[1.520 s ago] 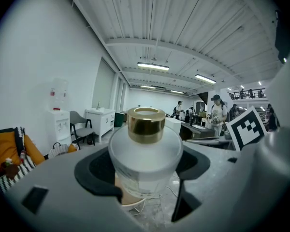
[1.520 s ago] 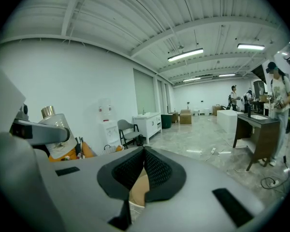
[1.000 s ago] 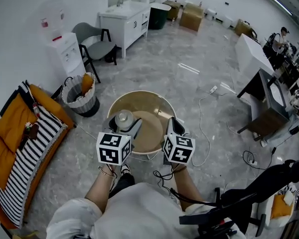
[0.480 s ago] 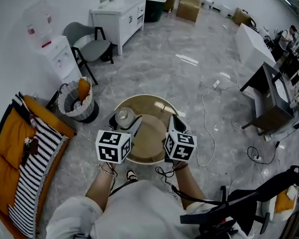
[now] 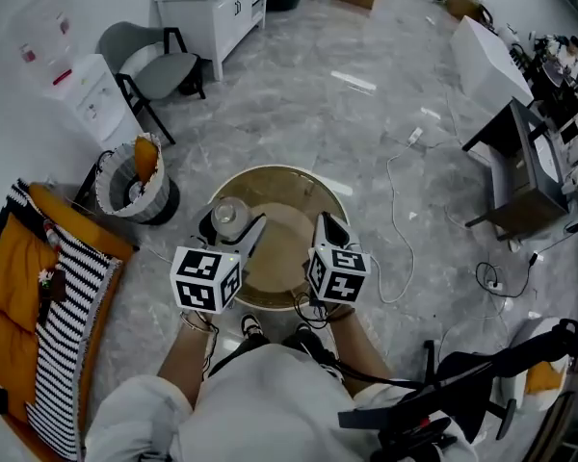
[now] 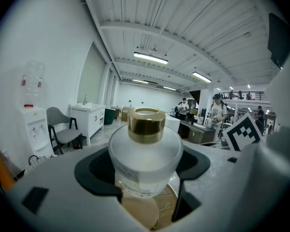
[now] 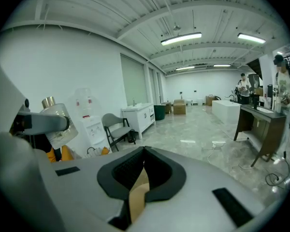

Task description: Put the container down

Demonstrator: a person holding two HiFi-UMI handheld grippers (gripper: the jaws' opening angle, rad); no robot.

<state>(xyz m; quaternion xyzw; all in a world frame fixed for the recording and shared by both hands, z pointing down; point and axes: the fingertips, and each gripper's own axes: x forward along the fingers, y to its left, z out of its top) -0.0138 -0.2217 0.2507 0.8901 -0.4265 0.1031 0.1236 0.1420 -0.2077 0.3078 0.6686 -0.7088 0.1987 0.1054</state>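
The container (image 6: 145, 151) is a frosted glass bottle with a gold collar, held upright between the jaws of my left gripper (image 6: 146, 178), which is shut on it. From the head view the container (image 5: 227, 218) hangs over the left part of the round wooden table (image 5: 313, 189), with the left gripper (image 5: 233, 231) around it. My right gripper (image 5: 323, 229) is over the table's right side, shut with nothing between its jaws; in its own view the right gripper (image 7: 141, 166) sees the container (image 7: 58, 122) at far left.
A waste basket (image 5: 133, 181) stands on the floor left of the table. A striped and orange cloth (image 5: 48, 306) lies further left. A grey chair (image 5: 154, 70), white cabinet (image 5: 212, 3) and water dispenser (image 5: 82, 89) are behind. Cables (image 5: 395, 219) trail right of the table.
The head view has shifted so the room slides up the picture. Both grippers sit slightly lower and leftward over the table, with the bottle still held.
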